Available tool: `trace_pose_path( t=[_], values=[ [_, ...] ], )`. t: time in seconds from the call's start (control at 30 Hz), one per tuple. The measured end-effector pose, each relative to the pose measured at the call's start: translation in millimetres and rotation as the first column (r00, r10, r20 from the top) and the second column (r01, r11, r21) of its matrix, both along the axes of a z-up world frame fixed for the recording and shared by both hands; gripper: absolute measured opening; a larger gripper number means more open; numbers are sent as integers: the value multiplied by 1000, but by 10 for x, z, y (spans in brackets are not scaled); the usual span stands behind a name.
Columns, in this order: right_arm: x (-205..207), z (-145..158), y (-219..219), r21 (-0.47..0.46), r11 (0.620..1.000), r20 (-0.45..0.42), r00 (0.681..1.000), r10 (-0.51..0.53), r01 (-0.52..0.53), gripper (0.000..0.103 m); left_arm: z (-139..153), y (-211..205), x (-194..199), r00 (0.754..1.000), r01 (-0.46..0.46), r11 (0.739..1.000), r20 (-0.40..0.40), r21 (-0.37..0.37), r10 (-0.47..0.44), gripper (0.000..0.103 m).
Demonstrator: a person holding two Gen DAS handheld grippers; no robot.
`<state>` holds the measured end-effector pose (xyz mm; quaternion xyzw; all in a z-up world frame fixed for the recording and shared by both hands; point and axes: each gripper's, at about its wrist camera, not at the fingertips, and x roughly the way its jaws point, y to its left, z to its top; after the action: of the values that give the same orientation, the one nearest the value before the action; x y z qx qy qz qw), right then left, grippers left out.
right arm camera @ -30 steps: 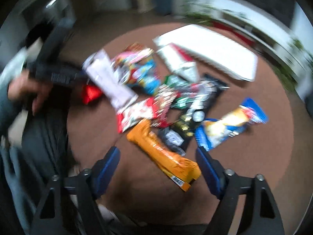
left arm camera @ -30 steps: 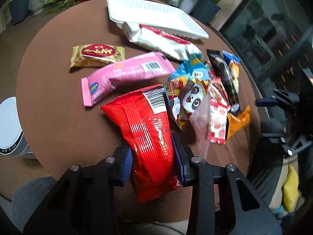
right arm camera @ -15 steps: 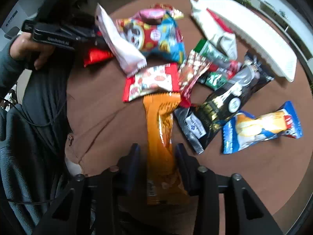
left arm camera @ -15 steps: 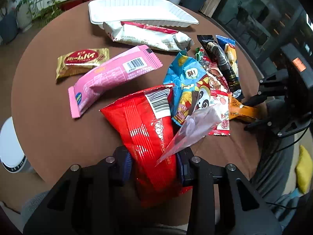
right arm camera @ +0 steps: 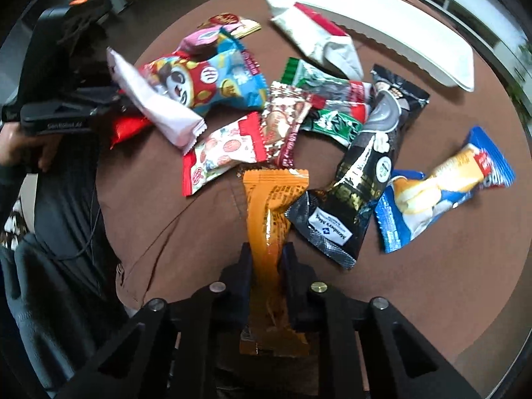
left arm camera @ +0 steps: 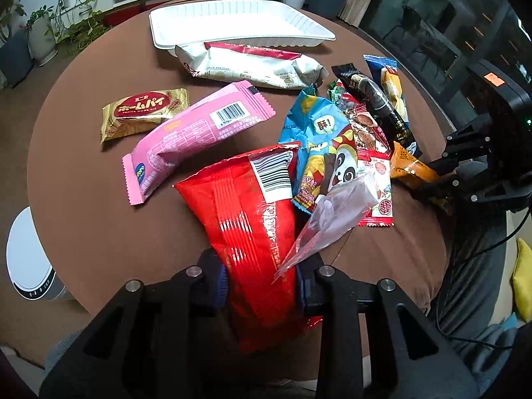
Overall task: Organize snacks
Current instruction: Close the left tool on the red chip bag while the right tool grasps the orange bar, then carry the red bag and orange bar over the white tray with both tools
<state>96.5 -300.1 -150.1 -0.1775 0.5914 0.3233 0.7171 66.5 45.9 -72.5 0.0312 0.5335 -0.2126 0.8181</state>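
Left wrist view: my left gripper [left arm camera: 261,276] has its jaws closing on the long red foil snack bag [left arm camera: 249,219], with a thin translucent pink wrapper [left arm camera: 332,216] pinched in at the right pad. I judge the bag light, crinkly and slippery — the hold sits at its near end, so the far end will probably sag and swing. Both lie at the near edge of the round brown table [left arm camera: 76,179]. I count one white plastic tray [left arm camera: 232,21] at the far side, empty, and two packets lying apart on the left: one pink, one gold.

Right wrist view: my right gripper [right arm camera: 266,266] has its jaws closing on the narrow orange foil bar packet [right arm camera: 269,219], pads pressing its lower half. I judge it stiffer than the bag, though the foil could slip. Roughly nine more packets lie loose in a pile beyond it; overlaps prevent an exact count.
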Motion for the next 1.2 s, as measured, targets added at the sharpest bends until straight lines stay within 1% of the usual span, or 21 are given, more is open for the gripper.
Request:
trace_pose_path(
  t=[0.07,0.2,0.3,0.4,0.47,0.63,0.7,0.77,0.93,0.97,1.1,1.2],
  values=[
    [-37,52,-109,47,998,-7,999,-32,33,17,11,32,13,1000,-8,1000,-4,-16,8,27],
    [-24,155,-245,151,983,-26,995,-98,101,17,42,80,28,1000,-21,999,-2,-38,21,27],
    [35,247,-369,240,959,-51,989,-140,148,16,62,114,18,1000,-28,998,-1,-54,28,27],
    [48,330,-490,336,923,-77,983,-169,185,16,101,171,-6,999,-43,996,0,-79,44,26],
    [118,422,-583,369,907,-83,979,-184,202,16,135,225,-35,998,-55,994,3,-95,56,26],
    [139,446,-698,433,863,-103,965,-242,263,16,206,393,-87,996,-92,986,8,-141,94,26],
    [129,411,-816,452,845,-117,958,-261,285,16,226,430,-97,995,-99,984,10,-150,101,26],
    [123,339,-814,462,833,-123,952,-279,304,16,246,476,-106,993,-110,981,15,-157,114,26],
    [115,302,-926,492,798,-140,937,-321,348,16,318,566,-128,990,-130,974,26,-185,137,26],
    [85,301,-883,497,792,-140,933,-331,355,16,339,586,-132,990,-132,972,30,-193,141,26],
    [113,331,-948,518,766,-144,921,-361,381,16,431,638,-132,988,-137,967,44,-213,149,26],
    [137,358,-951,531,752,-146,917,-372,390,16,471,658,-115,987,-139,967,48,-215,152,26]
  ],
)
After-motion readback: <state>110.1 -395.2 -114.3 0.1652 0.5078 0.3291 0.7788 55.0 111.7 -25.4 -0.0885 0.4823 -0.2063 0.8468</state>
